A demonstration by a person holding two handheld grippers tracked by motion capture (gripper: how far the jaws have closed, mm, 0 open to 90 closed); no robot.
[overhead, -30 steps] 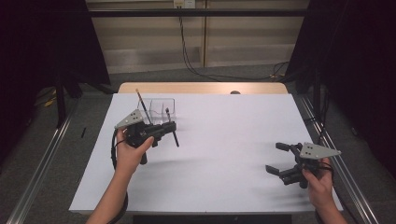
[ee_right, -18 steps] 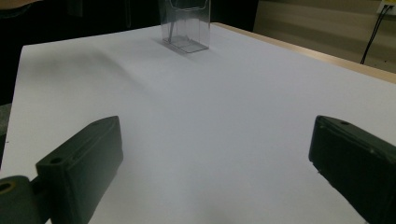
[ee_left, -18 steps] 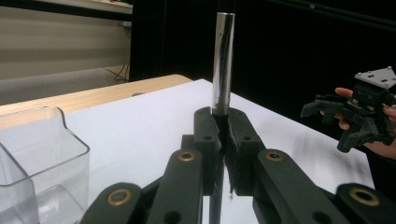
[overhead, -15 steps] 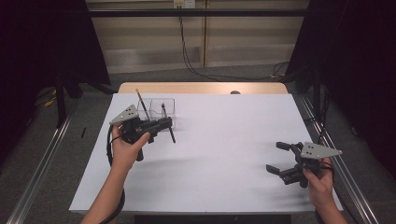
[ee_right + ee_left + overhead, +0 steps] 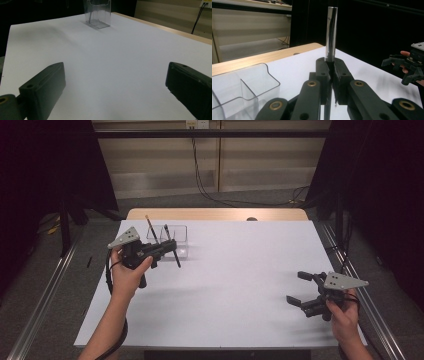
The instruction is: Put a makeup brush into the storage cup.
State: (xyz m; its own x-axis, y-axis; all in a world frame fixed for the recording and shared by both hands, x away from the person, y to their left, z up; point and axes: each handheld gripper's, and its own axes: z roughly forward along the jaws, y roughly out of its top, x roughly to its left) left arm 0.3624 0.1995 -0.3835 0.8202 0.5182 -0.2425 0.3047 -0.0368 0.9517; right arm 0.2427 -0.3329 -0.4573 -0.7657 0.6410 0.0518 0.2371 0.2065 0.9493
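Already lifted clear of the white tabletop point(image 5: 225, 285), a slim dark pen point(image 5: 175, 255) sits clamped crosswise between the closed jaws of the left gripper point(image 5: 169, 249), just in front of the clear plastic organizer point(image 5: 181, 240) that stands near the table's far left corner. From the left gripper view, the pen's shiny metallic barrel point(image 5: 331, 32) rises straight up out of the pinched jaw tips, with the organizer's empty front compartments point(image 5: 244, 90) low and just beside the gripper.

Inside the organizer, two other slender items stand leaning: a thin stick with a pale tip point(image 5: 151, 228) and a second dark pen point(image 5: 166, 231). Whether they share one compartment cannot be told from the high view.

Well apart from the organizer, near the table's right edge, the right gripper point(image 5: 301, 288) rests in the person's right hand point(image 5: 341, 315) with its jaws spread wide and nothing between them; the right gripper view looks across bare white surface toward the distant organizer point(image 5: 98, 13).

Judged from this, the work of loading writing tools into the organizer looks partly done: two pieces appear to be in place, and a third is gripped and carried close. What seems left is to bring the held pen above an open compartment, tip it upright, lower it in and release. No further loose items are seen on the table.
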